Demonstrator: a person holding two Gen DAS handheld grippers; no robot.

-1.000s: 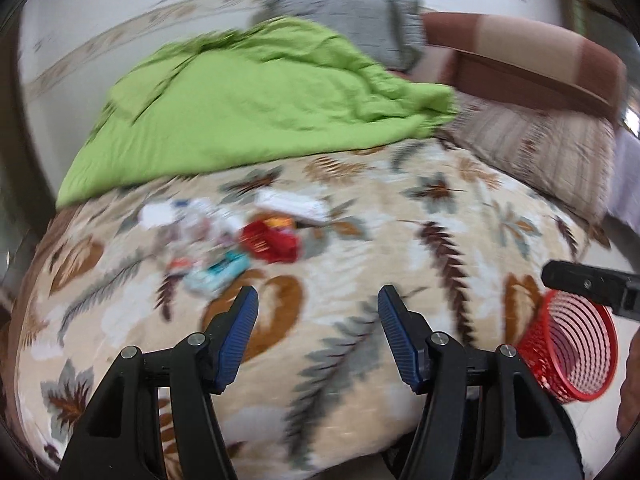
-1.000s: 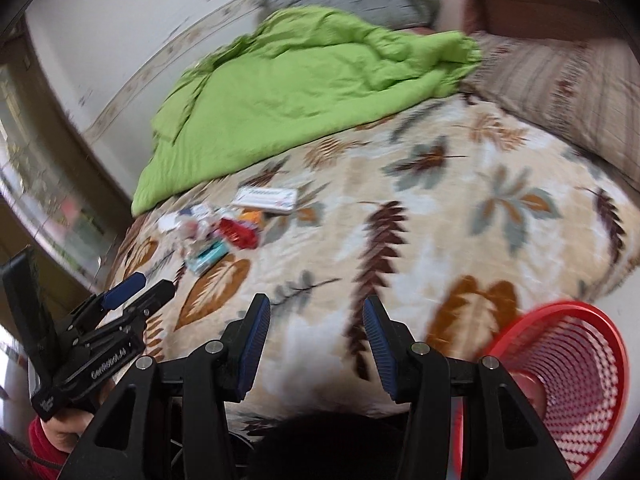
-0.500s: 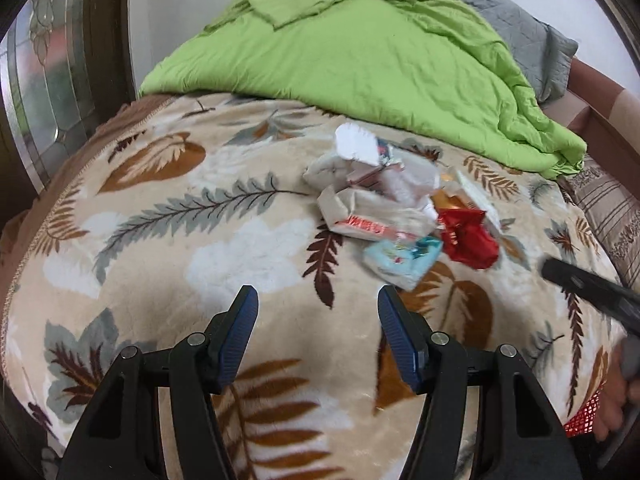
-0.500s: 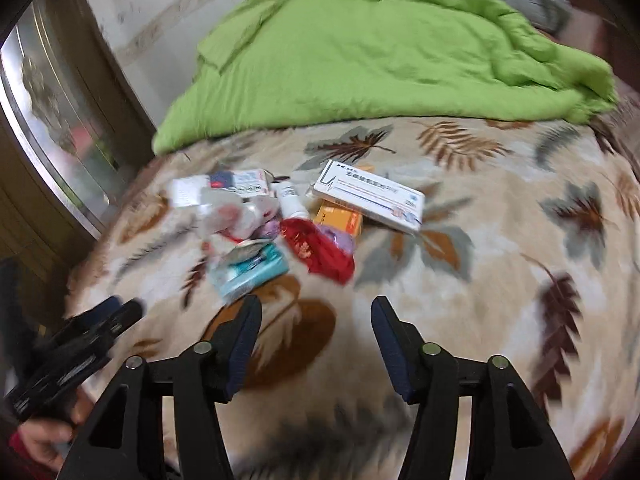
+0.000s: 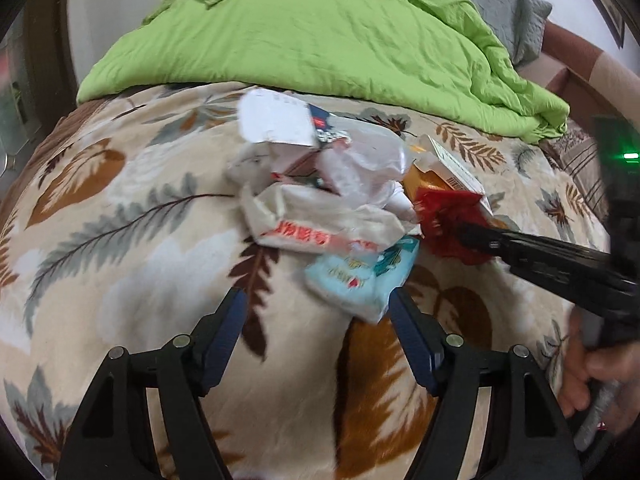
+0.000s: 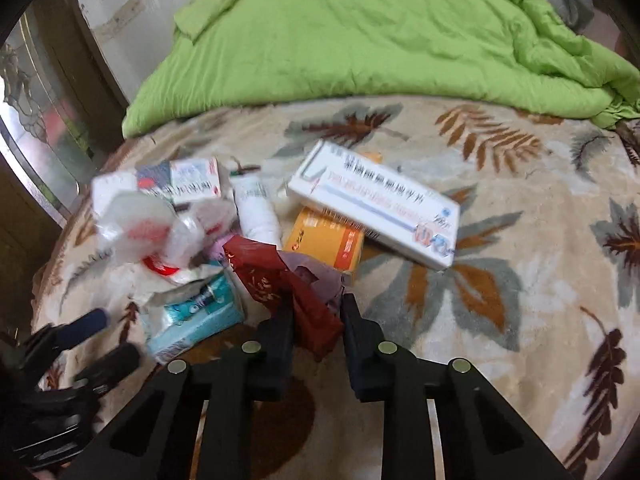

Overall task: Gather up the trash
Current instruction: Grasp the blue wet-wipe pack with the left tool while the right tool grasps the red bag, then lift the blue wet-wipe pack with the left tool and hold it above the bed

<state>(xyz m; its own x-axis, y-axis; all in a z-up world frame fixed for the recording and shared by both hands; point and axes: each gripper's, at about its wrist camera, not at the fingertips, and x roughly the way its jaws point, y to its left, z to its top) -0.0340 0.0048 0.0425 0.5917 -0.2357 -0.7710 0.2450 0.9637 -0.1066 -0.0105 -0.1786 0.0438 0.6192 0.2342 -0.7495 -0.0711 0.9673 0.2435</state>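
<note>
Pinching a crumpled red wrapper [image 6: 280,280], the right gripper [image 6: 316,312] has its jaws drawn in tight on the foil, pads pressing both sides at 6 o'clock of the trash pile. Same grip seen from the left wrist view: the black fingers come in from 3 o'clock and bite the wrapper [image 5: 448,220]. Left gripper [image 5: 316,320] jaws are opening, roughly half wide, nothing between the pads; the corner of a light blue tissue pack [image 5: 360,276] sits just ahead of the right-hand blue pad, touching or not I cannot tell. A hand [image 5: 592,368] shows at 4 o'clock in the left wrist view, wrapped around the right gripper's handle.

Trash pile, right wrist view: blue tissue pack at 9 o'clock of the red wrapper, orange box [image 6: 324,244] at 1 o'clock, long white medicine box [image 6: 376,208] lying partly on the orange box, white tube [image 6: 256,212] at 12 o'clock, clear crumpled plastic [image 6: 144,224] and a small printed carton [image 6: 188,184] at 10 to 11 o'clock. A white crumpled wrapper with red print [image 5: 320,228] lies over the tissue pack's far edge.

All of it lies on a cream leaf-print blanket [image 6: 500,280] over a bed. Rumpled green duvet [image 6: 360,32] at 12 o'clock, grey pillow [image 5: 512,12] at 1 o'clock, glass door panel [image 6: 36,120] at 9 o'clock.
</note>
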